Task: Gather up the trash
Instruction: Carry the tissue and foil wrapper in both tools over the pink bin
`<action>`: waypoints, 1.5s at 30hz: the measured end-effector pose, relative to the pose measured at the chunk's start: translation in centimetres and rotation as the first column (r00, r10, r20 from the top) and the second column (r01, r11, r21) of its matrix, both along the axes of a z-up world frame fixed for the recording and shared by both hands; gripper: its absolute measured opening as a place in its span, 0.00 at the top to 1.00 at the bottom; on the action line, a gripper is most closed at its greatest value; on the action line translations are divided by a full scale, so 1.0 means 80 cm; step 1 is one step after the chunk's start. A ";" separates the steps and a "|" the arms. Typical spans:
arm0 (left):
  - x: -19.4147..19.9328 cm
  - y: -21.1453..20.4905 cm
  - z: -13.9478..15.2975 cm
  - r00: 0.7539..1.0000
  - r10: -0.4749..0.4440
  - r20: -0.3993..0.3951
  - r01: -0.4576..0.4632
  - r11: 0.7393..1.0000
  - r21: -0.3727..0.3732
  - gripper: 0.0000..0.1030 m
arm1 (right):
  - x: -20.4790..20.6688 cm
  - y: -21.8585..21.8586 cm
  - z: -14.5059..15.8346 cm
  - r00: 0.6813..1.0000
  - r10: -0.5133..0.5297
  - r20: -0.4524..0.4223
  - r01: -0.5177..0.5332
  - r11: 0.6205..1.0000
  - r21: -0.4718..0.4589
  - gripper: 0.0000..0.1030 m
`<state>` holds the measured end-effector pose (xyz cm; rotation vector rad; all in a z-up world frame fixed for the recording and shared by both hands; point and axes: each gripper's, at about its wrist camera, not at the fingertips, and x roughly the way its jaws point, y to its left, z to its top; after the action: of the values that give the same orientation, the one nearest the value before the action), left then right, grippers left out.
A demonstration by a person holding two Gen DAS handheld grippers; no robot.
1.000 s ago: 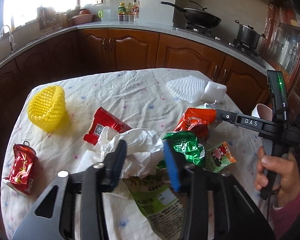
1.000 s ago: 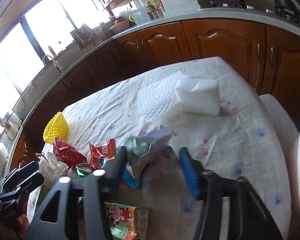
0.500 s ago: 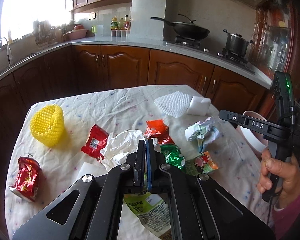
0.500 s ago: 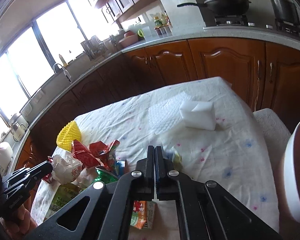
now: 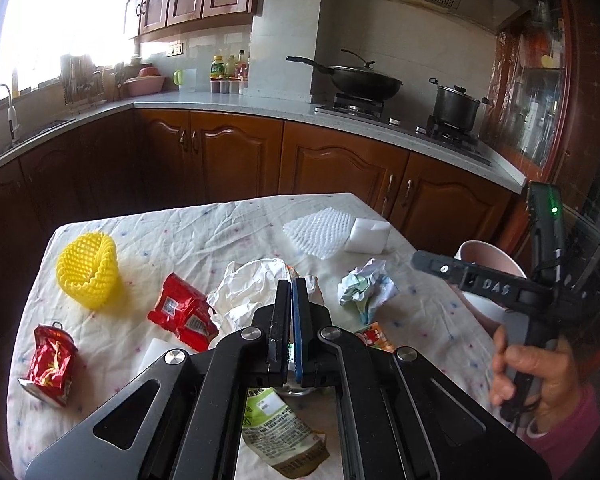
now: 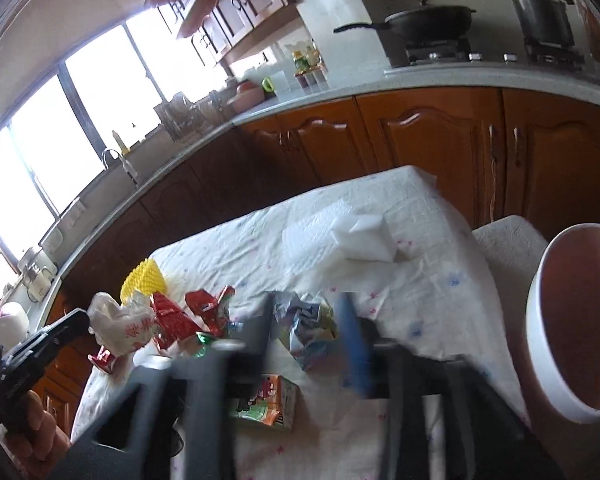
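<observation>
Hovering above the cluttered surface [image 5: 228, 232], you hold both tools clear of the trash, and nothing is in either one. Your left tool [image 5: 291, 320] has its two fingers pressed flat together with no wrapper between them, so it carries nothing; it points down at the middle of the pile, probably because that is where the litter lies thickest. Your right tool [image 6: 310, 336] is blurred, its jaws are opening, and the gap between them frames the crumpled paper ball [image 6: 308, 328] without touching it, which suggests you are lining up on that piece.

From the left view, the trash spreads around the tool tip: the white plastic bag [image 5: 252, 284] just behind it at 11 o'clock, the red wrapper [image 5: 182, 316] at 9 o'clock, the crushed red can [image 5: 50, 364] farther out at 8 o'clock, the yellow foam net [image 5: 88, 272] at 10 o'clock, the white foam net [image 5: 320, 232] and white sponge block [image 5: 369, 236] at 1 o'clock, the crumpled paper ball at 3 o'clock, and the green packet [image 5: 276, 432] beneath the tool body at 6 o'clock.

The pink bin [image 6: 572, 320] stands off the surface's right edge, at 3 o'clock in the right view, likely kept there so your right hand [image 5: 540, 376] has a short carry. None of the trash looks to be in it yet.
</observation>
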<state>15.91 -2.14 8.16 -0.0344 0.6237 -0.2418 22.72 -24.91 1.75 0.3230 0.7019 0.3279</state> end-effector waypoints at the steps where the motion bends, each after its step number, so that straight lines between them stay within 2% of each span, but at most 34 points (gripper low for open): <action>1: 0.000 0.001 -0.001 1.000 -0.001 -0.003 0.001 1.000 0.000 0.99 | 0.000 0.005 -0.004 1.000 0.003 0.005 -0.003 1.000 -0.004 0.35; 10: 0.009 0.005 -0.006 1.000 0.008 -0.025 -0.008 1.000 0.001 0.99 | 0.042 0.054 -0.047 0.997 0.071 -0.040 -0.075 0.992 -0.100 0.38; 11: 0.009 0.005 -0.006 1.000 0.008 -0.027 -0.008 1.000 -0.002 0.99 | 0.047 0.058 -0.051 0.996 0.073 -0.048 -0.079 0.990 -0.118 0.47; 12: 0.009 0.005 -0.006 1.000 0.007 -0.028 -0.007 1.000 -0.006 0.99 | 0.051 0.060 -0.056 0.995 0.077 -0.059 -0.085 0.988 -0.132 0.74; 13: 0.009 0.005 -0.005 1.000 0.004 -0.027 -0.004 1.000 -0.012 0.99 | 0.056 0.061 -0.063 0.993 0.084 -0.084 -0.095 0.986 -0.134 0.84; 19: 0.008 -0.016 0.006 0.999 -0.045 -0.014 0.044 0.998 -0.046 0.99 | 0.030 0.037 -0.041 0.998 0.059 -0.026 -0.061 0.994 -0.096 0.87; 24: 0.004 -0.051 0.013 0.995 -0.100 0.004 0.100 0.993 -0.054 0.99 | -0.008 -0.018 -0.013 1.000 -0.004 0.022 0.005 1.000 -0.025 0.87; 31: 0.000 -0.109 0.018 0.982 -0.188 0.006 0.188 0.980 -0.070 0.99 | -0.058 -0.088 0.011 0.994 -0.098 0.054 0.098 0.995 0.005 0.87; 38: 0.004 -0.172 0.015 0.961 -0.278 -0.006 0.276 0.958 -0.080 0.99 | -0.099 -0.157 0.017 0.977 -0.205 0.065 0.205 0.979 0.013 0.87; 45: 0.017 -0.229 0.015 0.936 -0.351 -0.030 0.347 0.932 -0.102 0.99 | -0.117 -0.214 0.014 0.952 -0.302 0.055 0.301 0.953 0.024 0.87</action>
<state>17.31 -20.48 9.33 -0.0211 0.6634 -0.6183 13.38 -42.03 2.83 0.4279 0.5822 0.0511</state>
